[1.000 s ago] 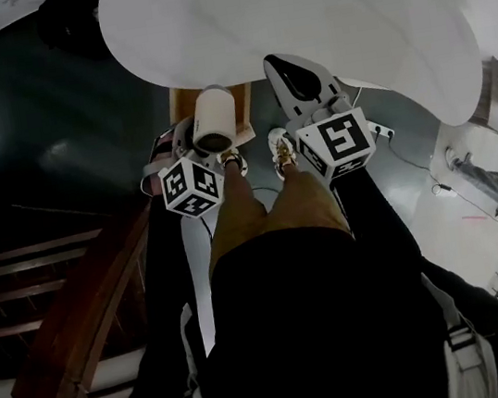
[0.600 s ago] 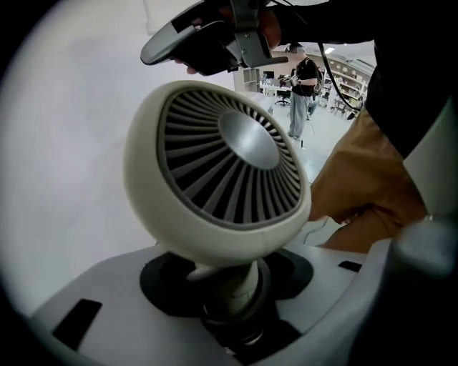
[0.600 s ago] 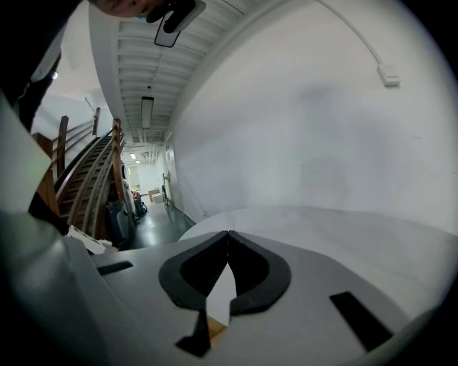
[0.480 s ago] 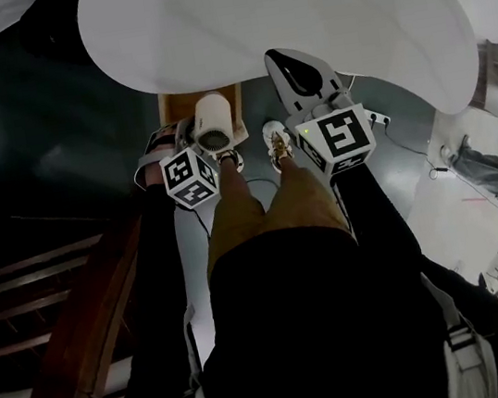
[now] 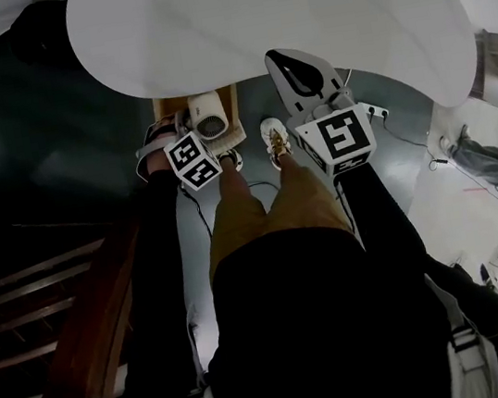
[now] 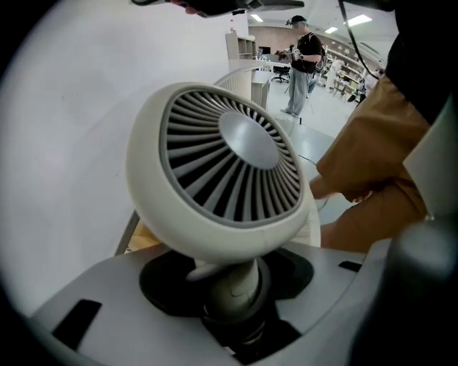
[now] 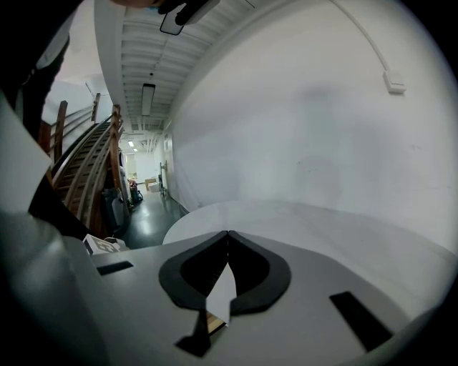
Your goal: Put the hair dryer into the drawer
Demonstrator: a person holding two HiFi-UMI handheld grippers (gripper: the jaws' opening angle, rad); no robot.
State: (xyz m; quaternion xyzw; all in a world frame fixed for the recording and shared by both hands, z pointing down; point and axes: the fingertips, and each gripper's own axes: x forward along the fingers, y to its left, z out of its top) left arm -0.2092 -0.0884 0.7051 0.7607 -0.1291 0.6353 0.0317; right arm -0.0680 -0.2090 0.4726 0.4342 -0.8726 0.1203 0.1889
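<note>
The white hair dryer [image 5: 208,115], with its grey grille [image 6: 229,168], hangs over the open wooden drawer [image 5: 233,116] beneath the round white table [image 5: 294,8]. My left gripper [image 5: 194,136] points steeply down and is shut on the dryer's handle [image 6: 232,289], which stands between the jaws. A strip of the drawer's wood [image 6: 147,236] shows below the dryer's head. My right gripper [image 5: 296,71] is held to the right of the drawer, above the floor. Its jaws meet at the tips [image 7: 227,233] with nothing in them.
The person's legs and shoes [image 5: 275,138] stand just in front of the drawer. A wooden stair rail [image 5: 83,332] runs along the left. A power strip with a cable [image 5: 376,112] lies on the floor at the right. Another person [image 6: 308,53] stands far off.
My left gripper has sunk with the hair dryer, from just below the table's edge down to the drawer. The right gripper has hardly moved.
</note>
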